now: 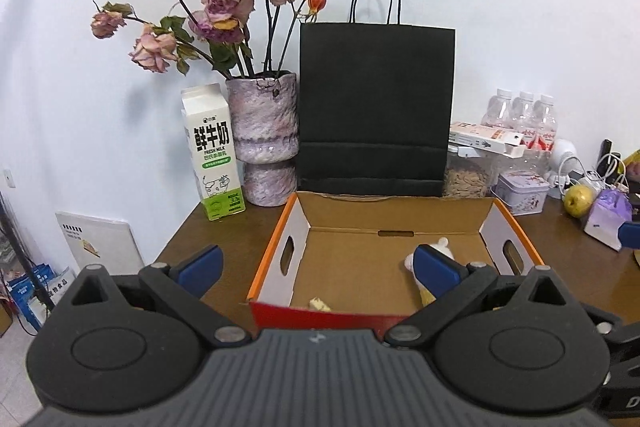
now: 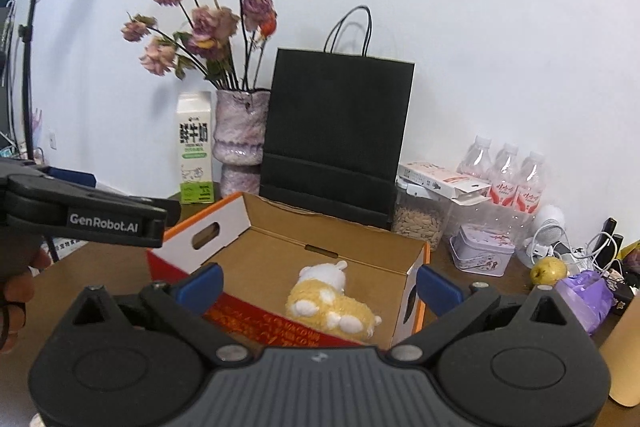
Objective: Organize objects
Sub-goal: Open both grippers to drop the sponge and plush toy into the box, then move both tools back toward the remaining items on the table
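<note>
The brown worktop (image 1: 224, 227) carries an open cardboard box (image 1: 394, 255) with orange rims, cut-out handles and a red front bearing gold writing too blurred to read. Behind it a black bag (image 1: 376, 107) stands upright against the wall, with a vase (image 1: 266, 139) of dried roses (image 1: 218, 3) to its left. Just left of the vase stands a milk carton (image 1: 212, 155) printed "FRESH MILK" under large Chinese characters, with a cow drawing and a green base. Right of the bag are a seed jar (image 2: 418, 221), three bottles (image 2: 506, 173) with red labels, a tin (image 2: 486, 253), an apple (image 2: 548, 271) and a purple pouch (image 2: 586, 297).

A yellow and white plush (image 2: 332, 297) lies inside the box, near its right wall.

The left claw (image 1: 318, 261) is wide open, empty, over the box's near edge. Its side reads "GenRobot.AI" in the right view. The right claw (image 2: 320, 281) is likewise wide open, holding nothing, above the plush.
</note>
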Tool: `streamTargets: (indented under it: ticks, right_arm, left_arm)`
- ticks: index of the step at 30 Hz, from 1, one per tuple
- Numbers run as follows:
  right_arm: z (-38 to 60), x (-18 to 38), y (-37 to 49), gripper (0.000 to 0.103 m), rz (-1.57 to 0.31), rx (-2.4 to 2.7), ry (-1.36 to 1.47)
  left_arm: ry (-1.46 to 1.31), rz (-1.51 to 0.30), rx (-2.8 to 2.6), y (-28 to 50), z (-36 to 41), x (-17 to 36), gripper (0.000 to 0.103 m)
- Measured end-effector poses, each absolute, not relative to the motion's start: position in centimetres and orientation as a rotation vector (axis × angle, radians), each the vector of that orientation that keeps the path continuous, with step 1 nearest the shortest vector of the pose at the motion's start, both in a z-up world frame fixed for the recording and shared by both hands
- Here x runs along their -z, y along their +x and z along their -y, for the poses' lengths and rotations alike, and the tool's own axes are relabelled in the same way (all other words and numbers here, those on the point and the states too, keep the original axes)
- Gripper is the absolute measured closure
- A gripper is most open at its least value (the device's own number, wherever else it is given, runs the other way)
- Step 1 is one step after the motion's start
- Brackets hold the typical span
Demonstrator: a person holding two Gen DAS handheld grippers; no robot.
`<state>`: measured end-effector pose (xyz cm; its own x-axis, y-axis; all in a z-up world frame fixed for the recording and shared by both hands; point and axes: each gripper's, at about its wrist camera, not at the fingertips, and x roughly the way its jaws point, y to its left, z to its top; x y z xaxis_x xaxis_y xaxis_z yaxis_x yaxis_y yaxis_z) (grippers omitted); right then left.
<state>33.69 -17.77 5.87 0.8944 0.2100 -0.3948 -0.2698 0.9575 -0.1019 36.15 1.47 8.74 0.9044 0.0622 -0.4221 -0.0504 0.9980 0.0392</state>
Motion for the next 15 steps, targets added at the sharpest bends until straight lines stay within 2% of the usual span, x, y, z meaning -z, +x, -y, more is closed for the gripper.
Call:
streamTargets:
  ticks: [15]
  right_arm:
    - [19.3,-4.1,24.0,0.0,-0.36,-0.273,-0.16]
  left_arm:
    - [0.025,-0.418,-0.006,27.0,-2.2,-7.5,0.0]
